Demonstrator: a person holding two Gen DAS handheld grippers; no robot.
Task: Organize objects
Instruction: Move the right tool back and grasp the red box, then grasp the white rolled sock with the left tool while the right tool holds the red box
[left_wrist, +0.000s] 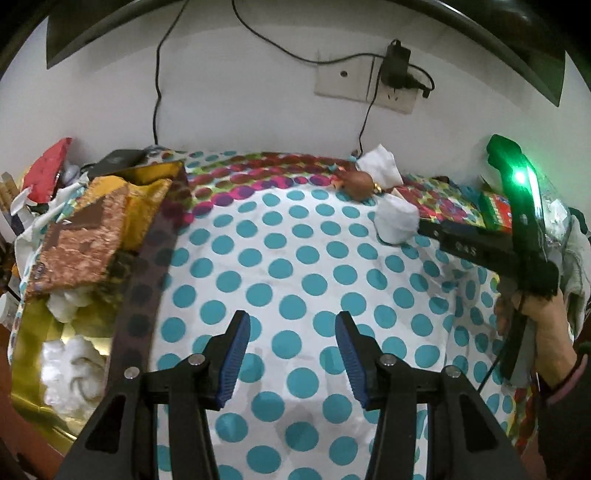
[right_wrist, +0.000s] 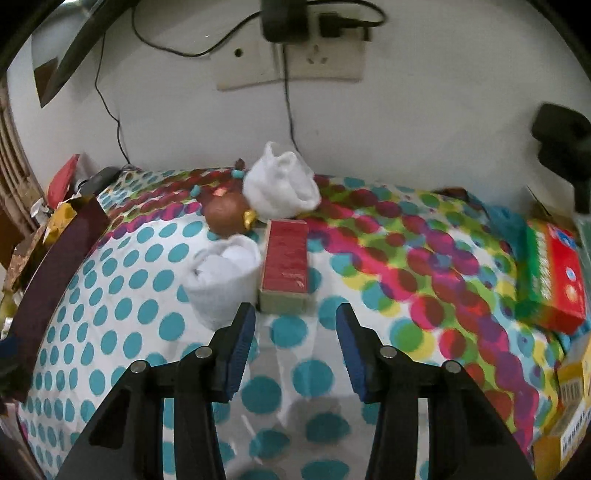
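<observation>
Left wrist: my left gripper (left_wrist: 291, 356) open and empty over the dotted cloth (left_wrist: 295, 266); gold box (left_wrist: 55, 332) with white wads at left. Right wrist: my right gripper (right_wrist: 295, 350) open, nothing between the jaws, just short of the red box (right_wrist: 286, 256); white roll (right_wrist: 225, 273) touching that box's left side.

Ahead-right of the right gripper (right_wrist: 295, 314), the yellow box (right_wrist: 570, 410) is cut off by the frame edge. The right gripper's fingertips (left_wrist: 424, 227) are hidden behind the white wad (left_wrist: 395, 219); contact cannot be determined.
</observation>
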